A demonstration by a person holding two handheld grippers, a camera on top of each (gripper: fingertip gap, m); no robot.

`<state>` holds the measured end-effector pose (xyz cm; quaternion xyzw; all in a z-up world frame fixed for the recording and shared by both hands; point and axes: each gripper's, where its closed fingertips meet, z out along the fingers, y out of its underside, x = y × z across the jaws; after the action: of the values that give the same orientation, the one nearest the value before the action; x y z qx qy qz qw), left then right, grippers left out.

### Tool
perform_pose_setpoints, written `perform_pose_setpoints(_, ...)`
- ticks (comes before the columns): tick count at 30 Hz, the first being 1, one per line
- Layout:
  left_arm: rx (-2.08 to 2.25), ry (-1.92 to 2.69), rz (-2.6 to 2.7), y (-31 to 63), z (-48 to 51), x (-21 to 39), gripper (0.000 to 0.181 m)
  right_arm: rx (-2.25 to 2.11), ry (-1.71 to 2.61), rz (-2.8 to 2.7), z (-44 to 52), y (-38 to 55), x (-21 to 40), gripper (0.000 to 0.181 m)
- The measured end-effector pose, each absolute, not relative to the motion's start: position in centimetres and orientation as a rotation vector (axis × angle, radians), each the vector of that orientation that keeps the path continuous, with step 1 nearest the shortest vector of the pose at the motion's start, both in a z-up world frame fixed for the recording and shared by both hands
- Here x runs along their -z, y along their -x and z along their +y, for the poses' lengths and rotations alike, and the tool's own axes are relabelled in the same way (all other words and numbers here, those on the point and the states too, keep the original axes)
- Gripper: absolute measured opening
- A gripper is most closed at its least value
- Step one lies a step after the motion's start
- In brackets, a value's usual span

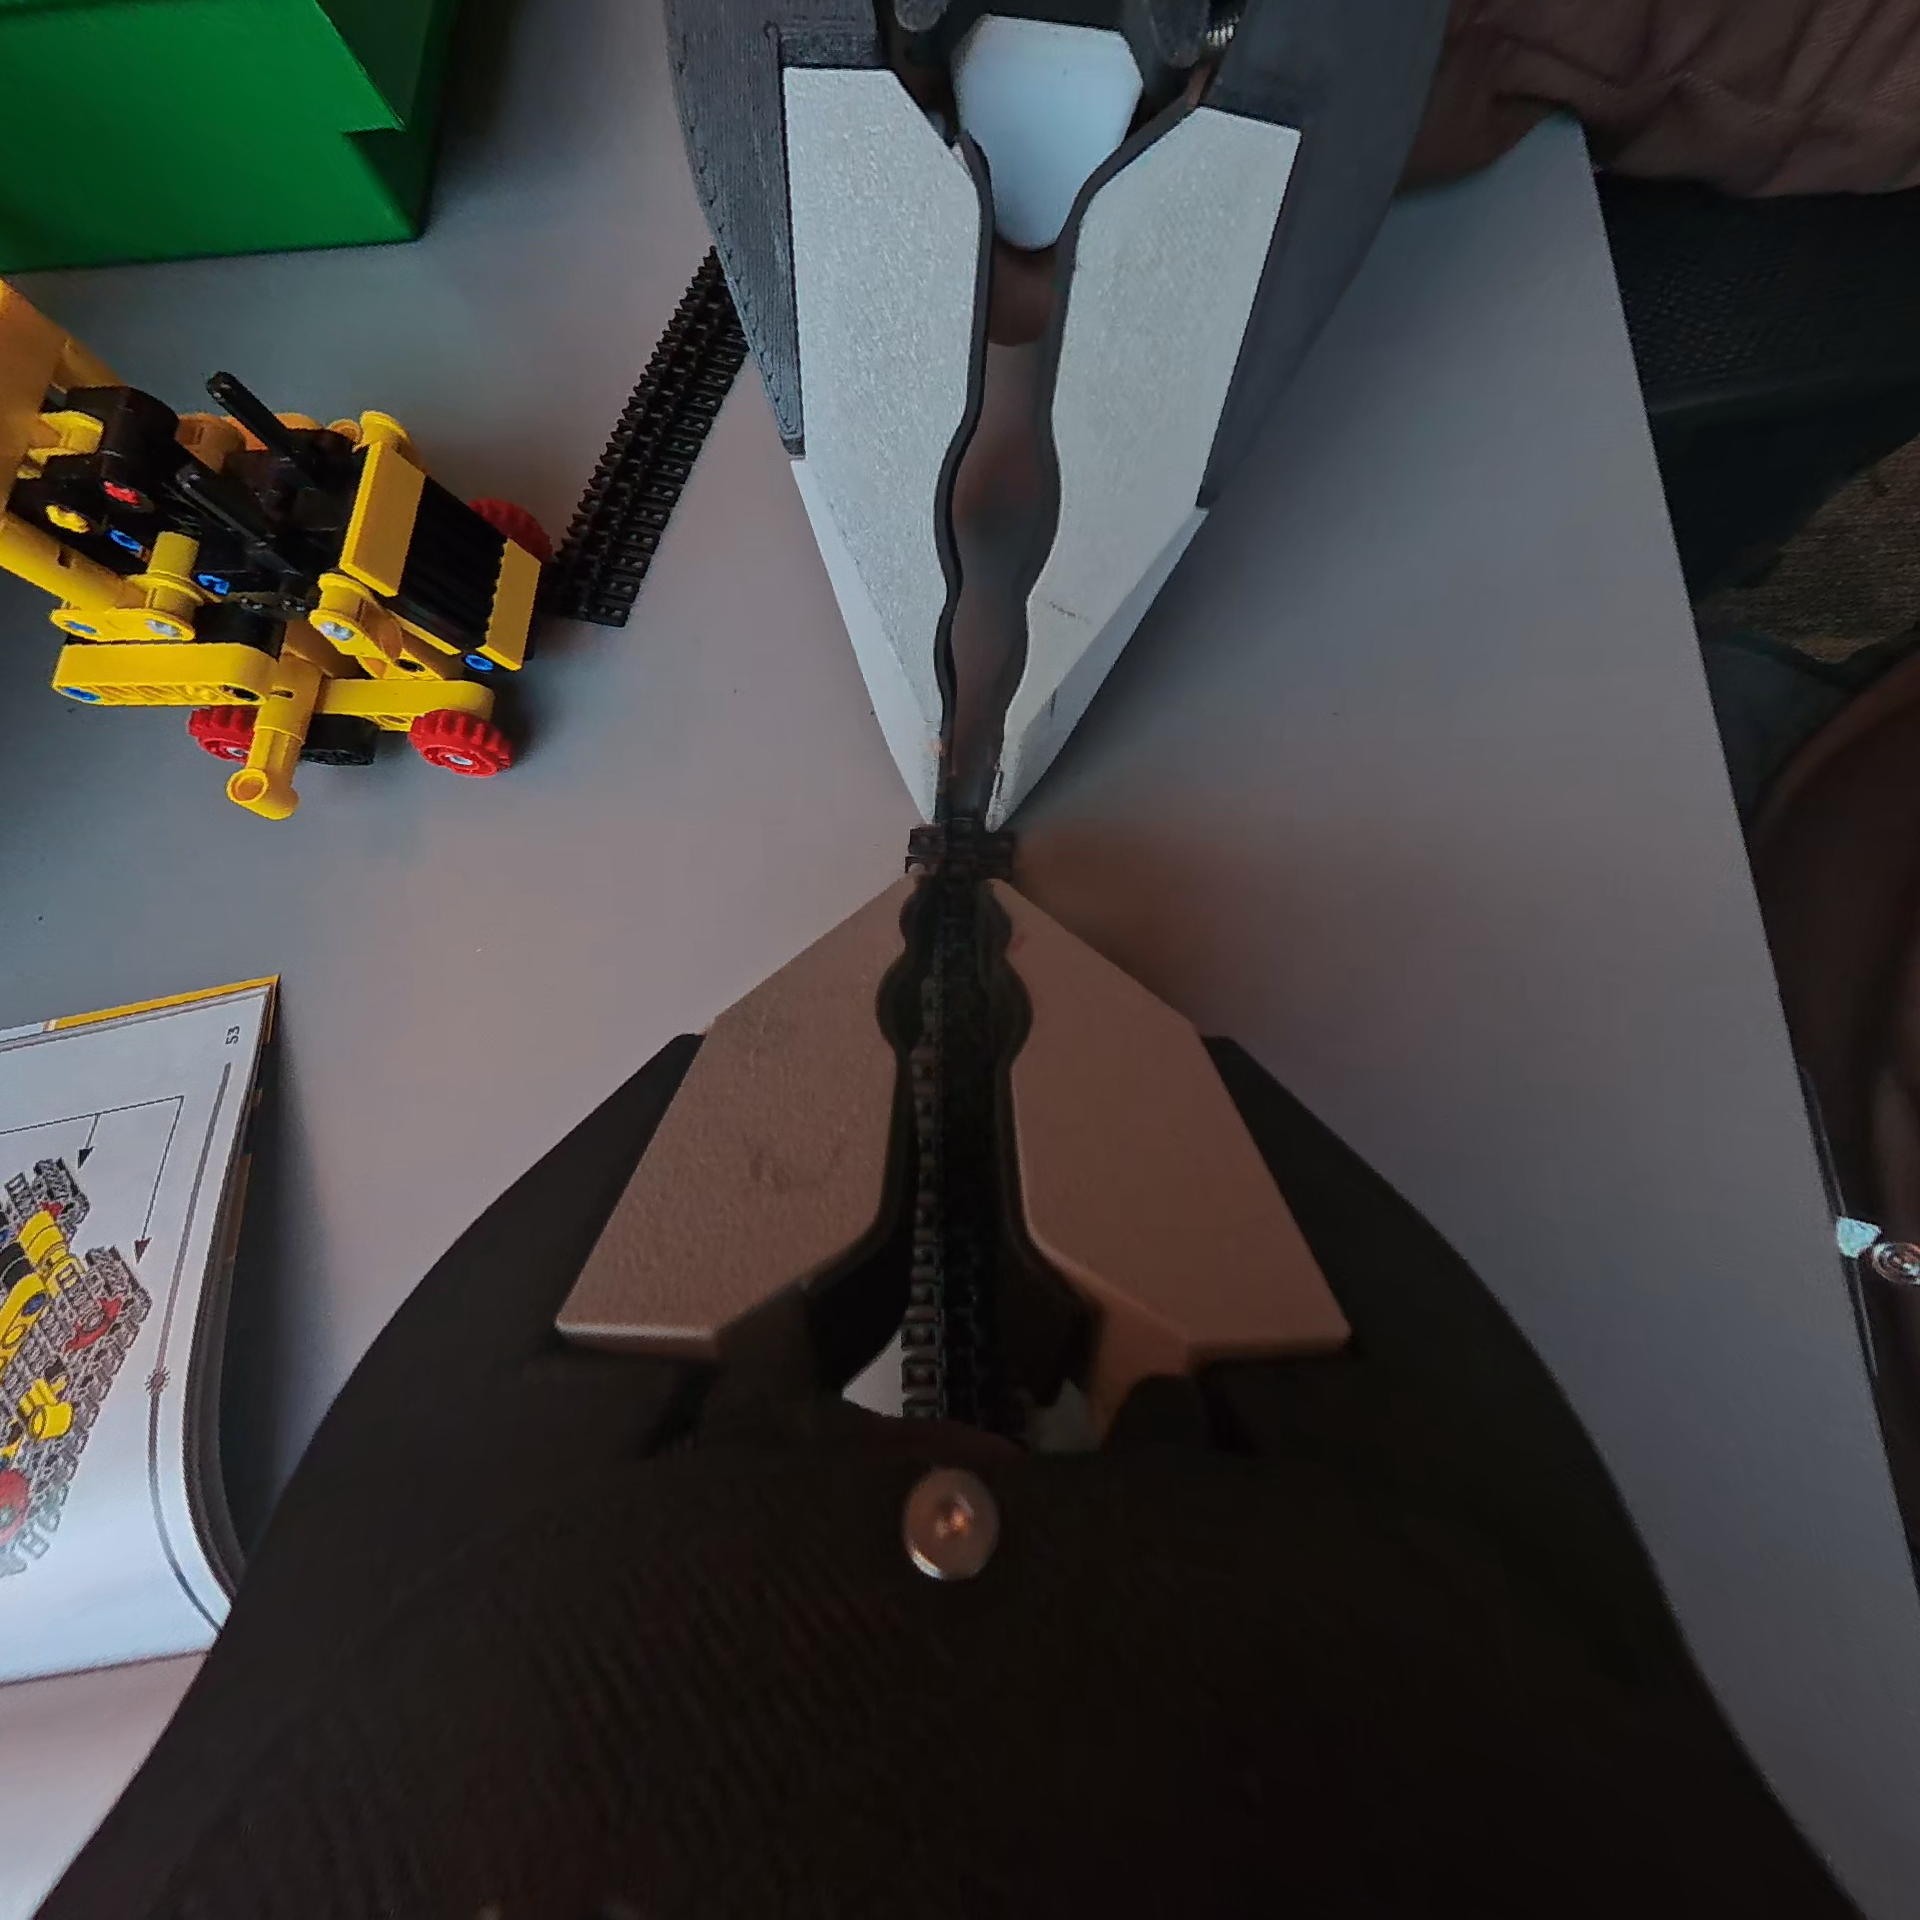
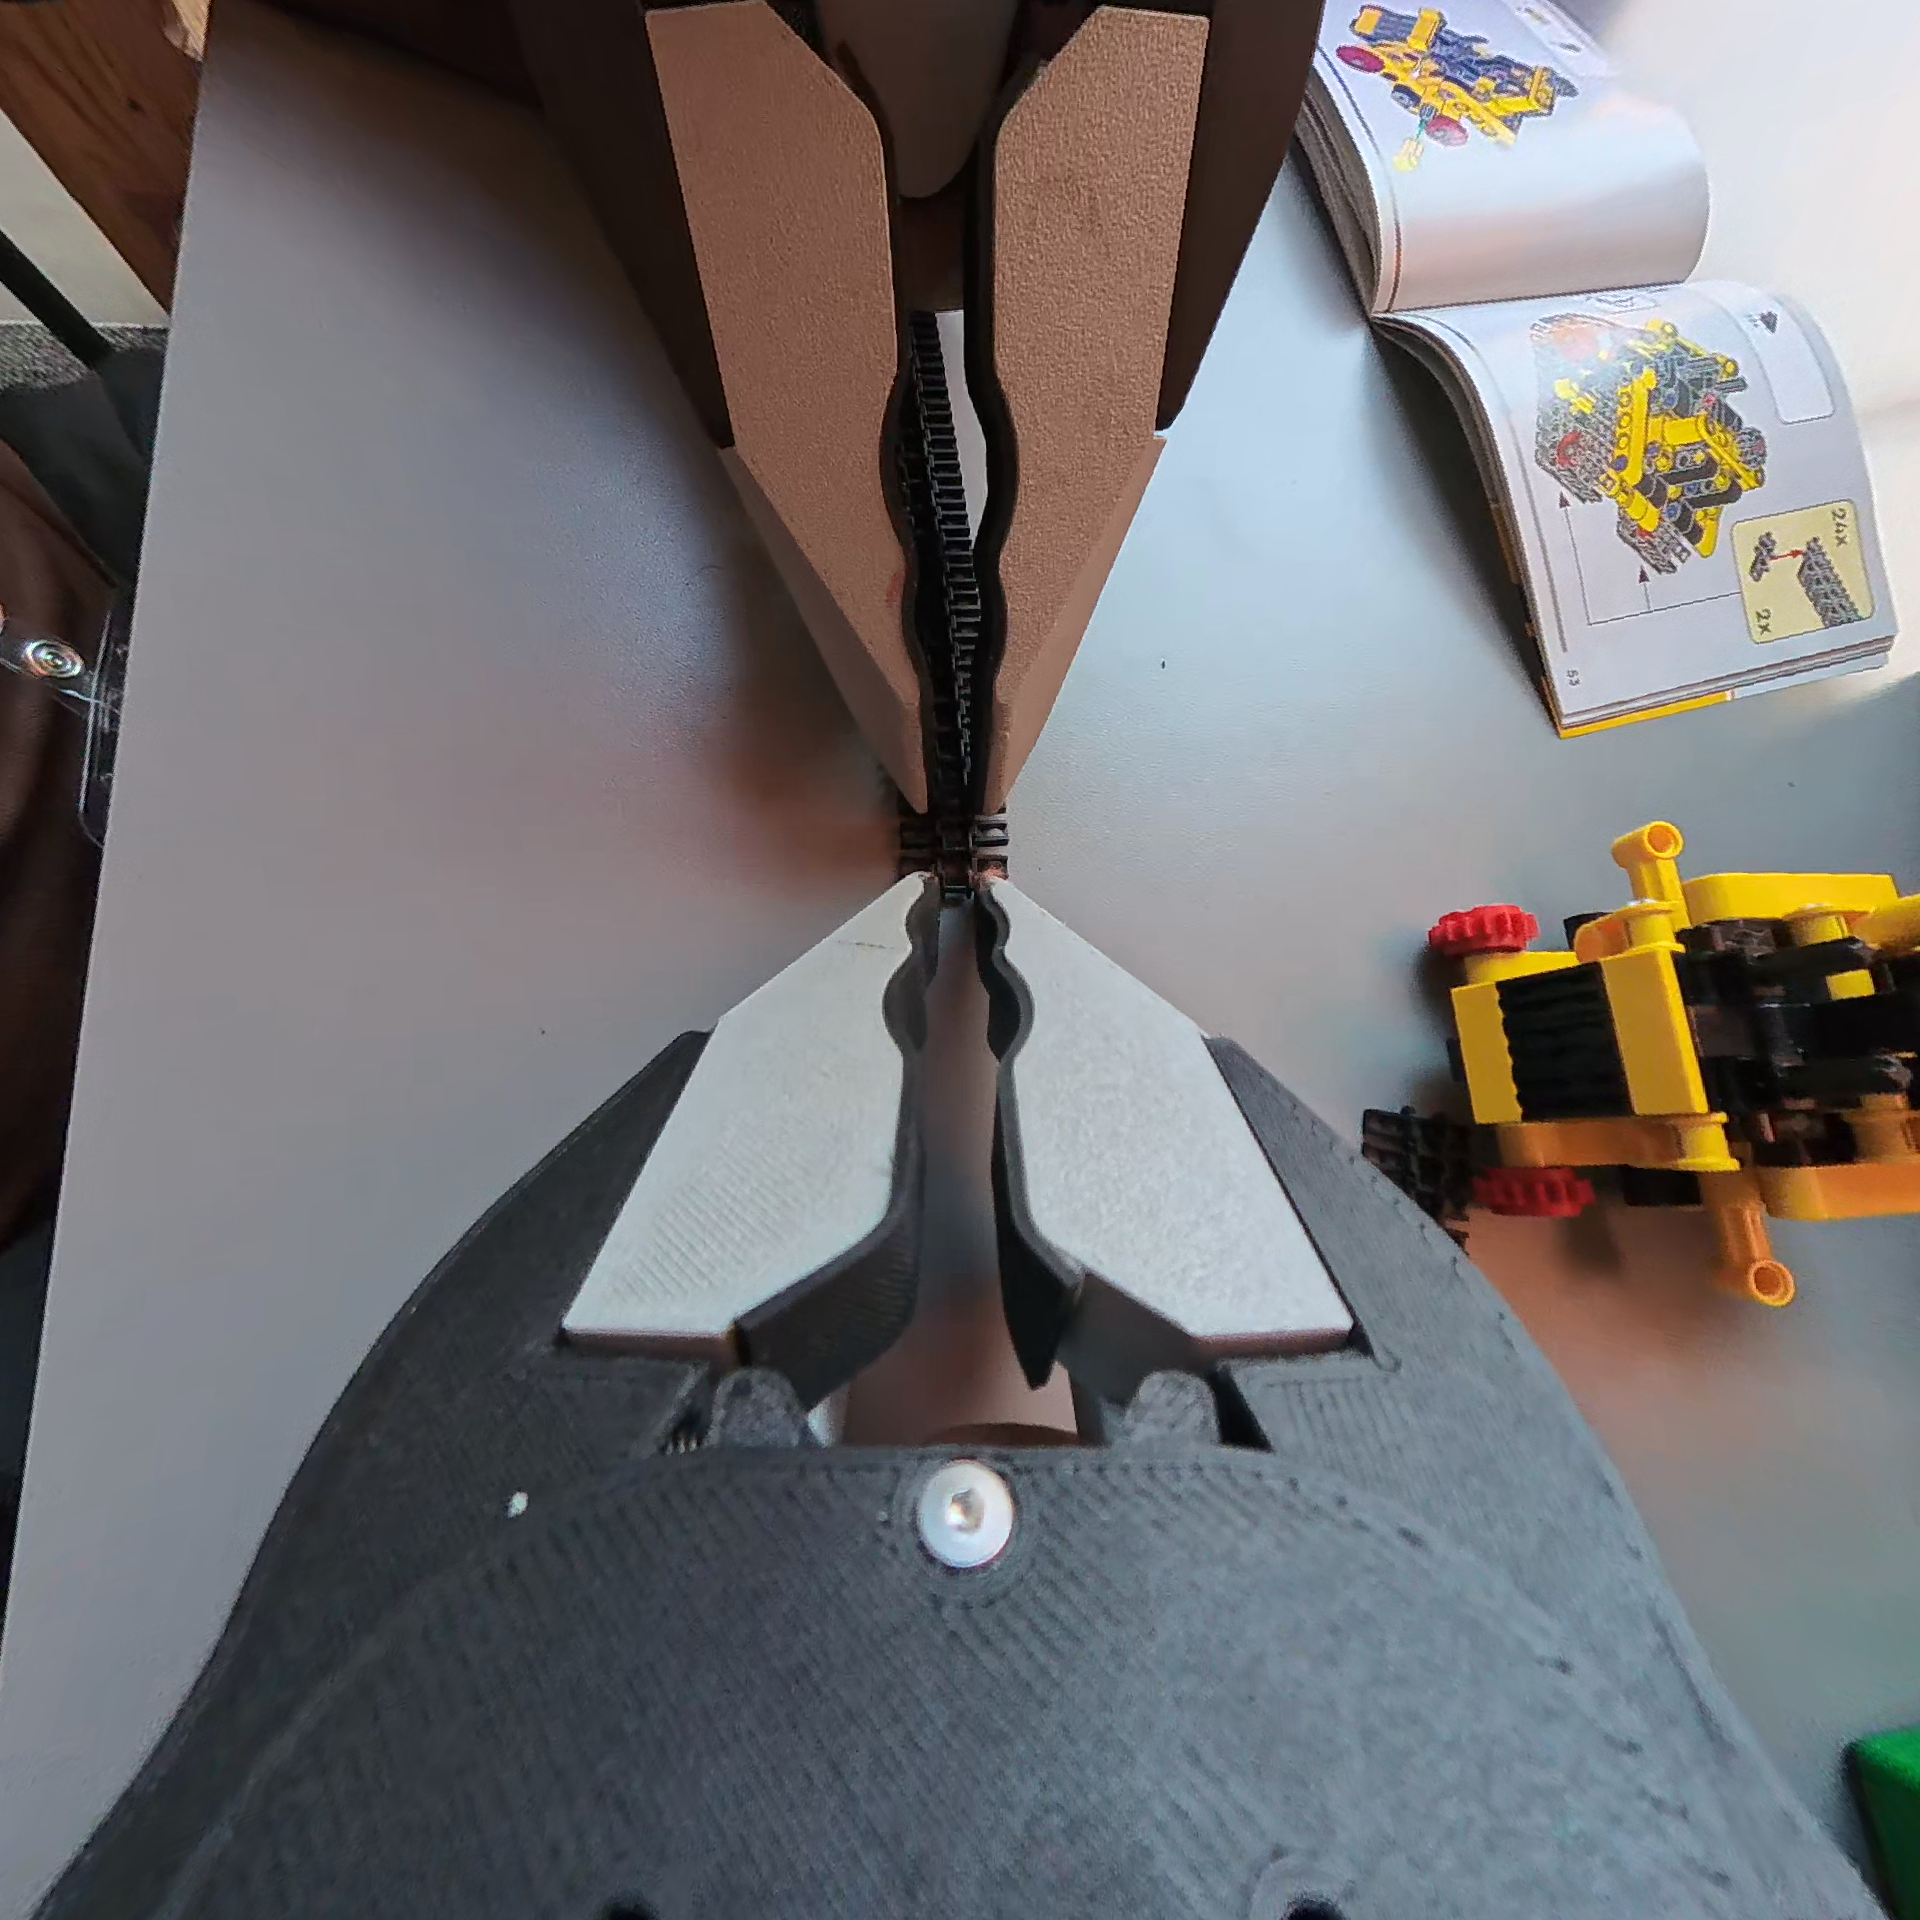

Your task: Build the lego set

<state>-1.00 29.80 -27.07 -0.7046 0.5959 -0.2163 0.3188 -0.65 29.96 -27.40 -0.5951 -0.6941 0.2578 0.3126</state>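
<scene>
Over the grey tabletop (image 1: 1351,831) the two tools meet tip to tip. The left tool (image 1: 954,894) is clamped along a black track strip (image 1: 951,1195), whose end link pokes out at the tips. The right tool (image 2: 958,902) is closed narrow and seems to pinch that end link. The yellow lego vehicle (image 1: 281,592) sits at ten o'clock, a second track strip (image 1: 655,457) beside it, the instruction booklet (image 1: 94,1299) at eight.

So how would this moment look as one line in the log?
left gripper: shut on track strip | right gripper: shut on track link | fingers tip-to-tip
</scene>
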Motion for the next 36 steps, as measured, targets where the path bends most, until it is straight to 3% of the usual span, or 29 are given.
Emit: perform_pose_setpoints(36, 0.563, 1.830, 1.573, 0.4, 30.2, 26.9, 0.000, -0.689, 1.572, -1.820, 30.2, 0.9, 27.3, 0.004)
